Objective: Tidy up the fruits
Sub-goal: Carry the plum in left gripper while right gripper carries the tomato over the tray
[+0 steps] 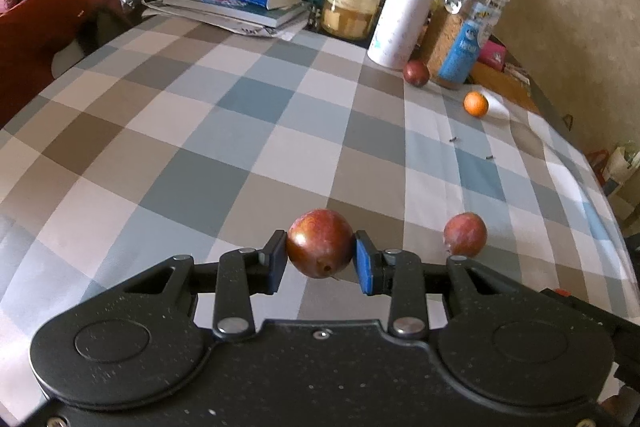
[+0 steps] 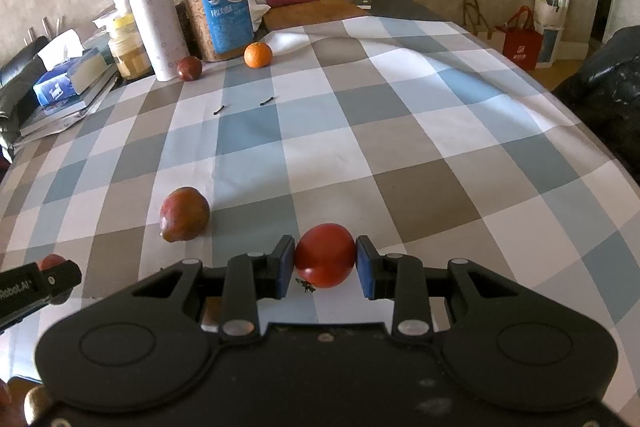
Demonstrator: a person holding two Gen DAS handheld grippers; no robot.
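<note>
Here, left gripper clamping a reddish plum between its pads, right gripper pinching a red tomato

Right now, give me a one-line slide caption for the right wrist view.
Right gripper clamps a red tomato over the checked tablecloth; a plum lies loose to its left.
</note>
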